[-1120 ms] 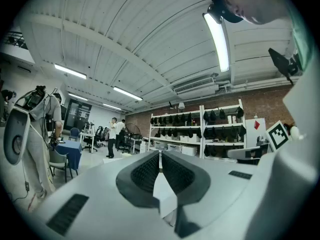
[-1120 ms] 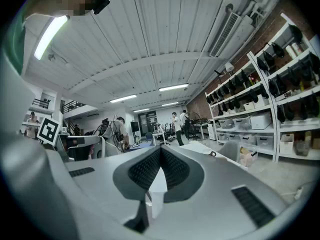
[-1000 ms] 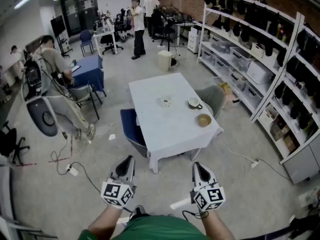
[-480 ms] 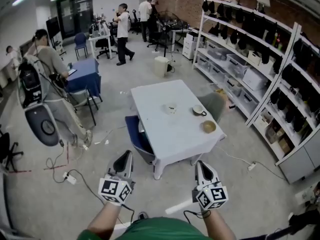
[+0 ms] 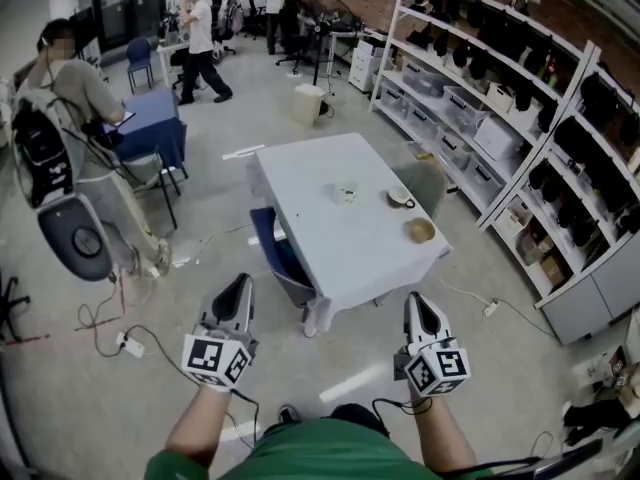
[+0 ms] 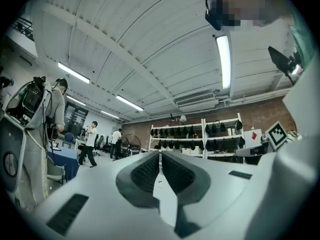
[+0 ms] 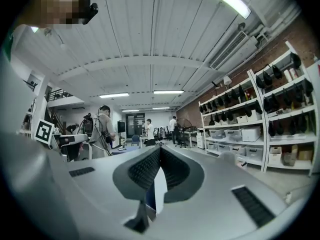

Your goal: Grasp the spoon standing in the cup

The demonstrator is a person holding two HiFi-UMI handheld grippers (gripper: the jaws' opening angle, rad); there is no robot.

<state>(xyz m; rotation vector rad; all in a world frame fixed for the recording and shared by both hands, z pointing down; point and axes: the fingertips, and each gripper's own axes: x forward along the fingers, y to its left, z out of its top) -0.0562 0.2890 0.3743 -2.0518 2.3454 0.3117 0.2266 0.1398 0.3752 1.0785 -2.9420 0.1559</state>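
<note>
On the table (image 5: 320, 253), the cup (image 5: 346, 191) stands left of the bowl (image 5: 420, 230) (shelves (image 5: 520, 118) farther right).

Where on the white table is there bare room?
The near end of the white-clothed table, left of the brown bowl, and the far end beyond the small white cup are bare. Its right edge, with the saucered cup, is crowded.

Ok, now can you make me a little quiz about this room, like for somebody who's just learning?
1. True or false: the left gripper is shut with nothing in it.
2. Where is the brown bowl? A on the white table; B on the floor; C on a shelf.
3. Fill in: the chair by the table's near left corner is ____ in colour.
Key: 1 true; 2 A; 3 blue.
</note>
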